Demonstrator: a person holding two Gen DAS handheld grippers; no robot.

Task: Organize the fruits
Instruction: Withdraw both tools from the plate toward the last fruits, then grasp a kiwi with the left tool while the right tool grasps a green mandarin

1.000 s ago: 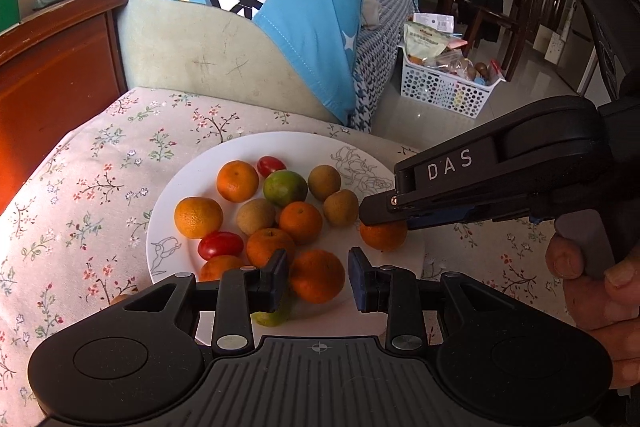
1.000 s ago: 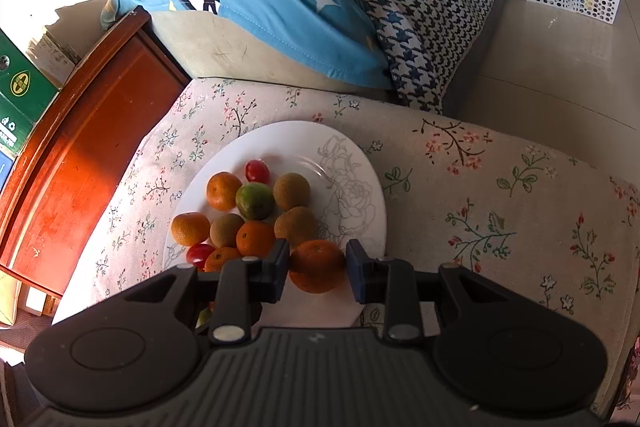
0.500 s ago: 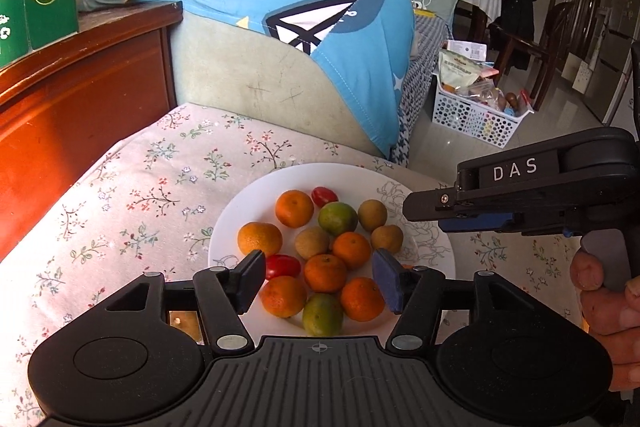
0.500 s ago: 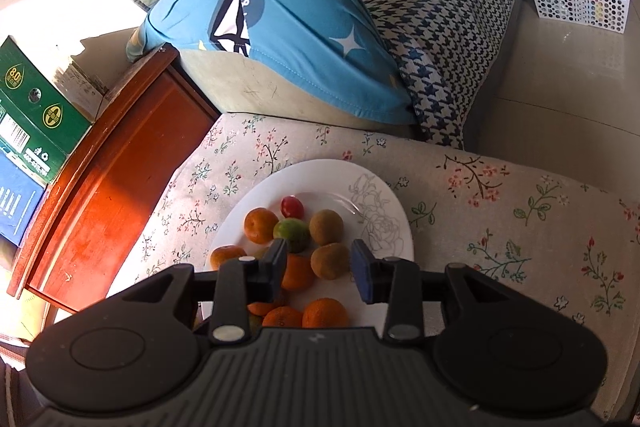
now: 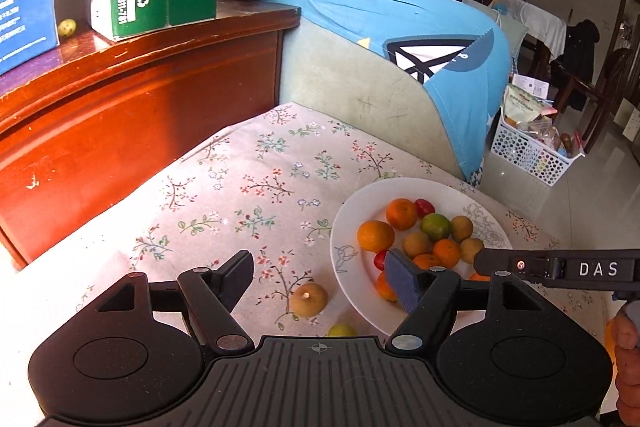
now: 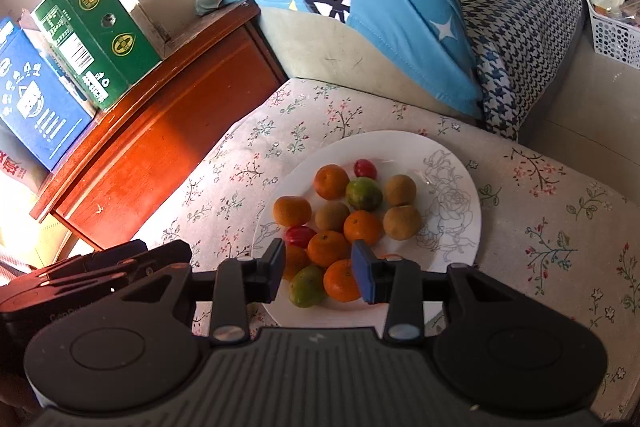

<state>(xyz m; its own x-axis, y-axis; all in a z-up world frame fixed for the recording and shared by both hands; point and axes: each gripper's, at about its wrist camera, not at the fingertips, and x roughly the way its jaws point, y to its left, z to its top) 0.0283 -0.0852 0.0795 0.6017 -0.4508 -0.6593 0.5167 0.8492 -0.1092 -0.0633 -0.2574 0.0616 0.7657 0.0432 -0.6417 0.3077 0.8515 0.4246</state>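
On white plate (image 6: 460,187), mixed fruits (image 6: 362,225)

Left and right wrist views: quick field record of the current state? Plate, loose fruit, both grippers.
plate: white plate on floral cloth, holding oranges, brown fruits, green fruits, red tomatoes
off plate: brown fruit and yellow-green fruit on the cloth, left of the plate
left gripper: open, empty, above the loose brown fruit
right gripper: open, empty, over the plate's near edge
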